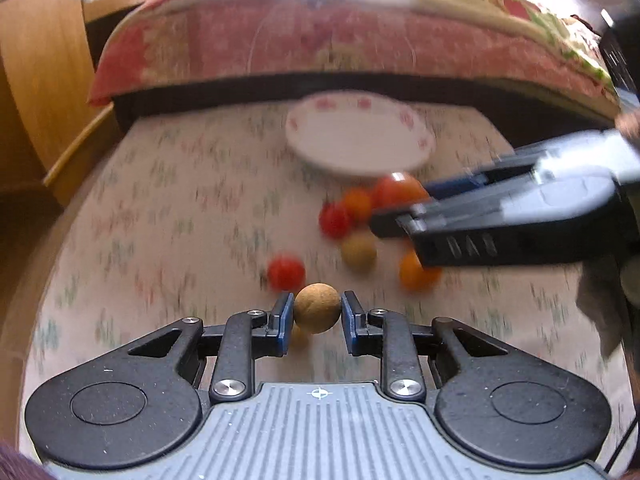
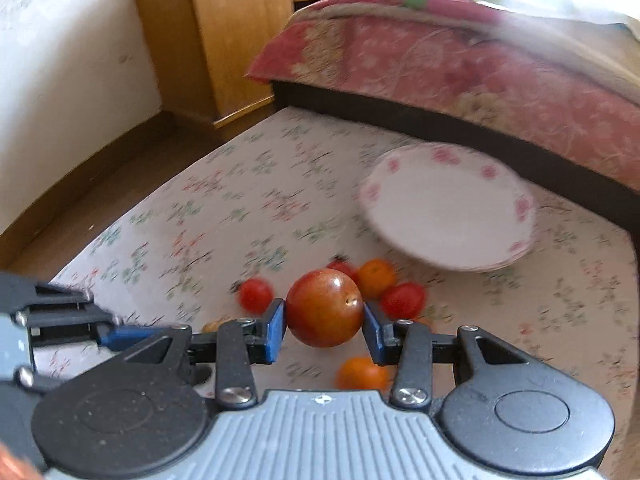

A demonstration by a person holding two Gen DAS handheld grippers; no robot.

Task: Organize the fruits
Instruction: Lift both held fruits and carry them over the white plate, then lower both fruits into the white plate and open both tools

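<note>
My left gripper point(image 1: 318, 312) is shut on a small tan round fruit point(image 1: 318, 307), held just above the floral cloth. My right gripper point(image 2: 324, 320) is shut on a large red-orange fruit point(image 2: 325, 307); it also shows in the left wrist view point(image 1: 396, 190), held by the right gripper point(image 1: 396, 222) coming in from the right. Loose fruits lie on the cloth: red ones point(image 1: 286, 272) point(image 1: 335, 220), orange ones point(image 1: 416, 270) point(image 1: 357, 202) and a tan one point(image 1: 359, 252). A white plate with pink flowers point(image 1: 360, 136) point(image 2: 448, 208) stands empty beyond them.
The floral cloth point(image 1: 160, 220) covers a low table. A bed with a red floral quilt point(image 1: 320, 40) runs behind the plate. A wooden cabinet point(image 2: 224, 32) stands at the far left by a white wall.
</note>
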